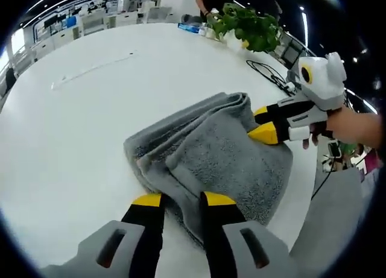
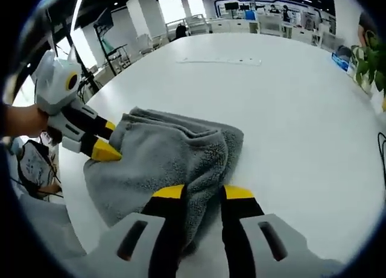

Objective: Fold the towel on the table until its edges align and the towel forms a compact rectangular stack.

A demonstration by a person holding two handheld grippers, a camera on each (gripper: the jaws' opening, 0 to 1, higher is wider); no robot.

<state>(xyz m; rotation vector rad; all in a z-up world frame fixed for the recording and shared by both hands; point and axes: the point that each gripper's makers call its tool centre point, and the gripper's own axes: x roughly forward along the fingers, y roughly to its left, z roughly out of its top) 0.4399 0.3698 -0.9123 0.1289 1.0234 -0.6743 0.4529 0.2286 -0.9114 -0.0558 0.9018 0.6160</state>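
Gripping a bunched grey towel (image 1: 217,151) from opposite sides, two hand-held grippers meet over a white bench (image 1: 78,127). The left gripper (image 1: 184,199) has its yellow-tipped jaws narrowed onto a fold of the cloth at one edge; the right gripper (image 1: 260,122), held in a person's hand (image 1: 353,126), pinches the far edge. The towel lies loosely folded near the bench's edge, with a potted plant (image 1: 250,26) at the far side.

An open-plan office; rows of desks (image 2: 265,22) behind a white table (image 2: 289,91); potted plant (image 1: 250,28).
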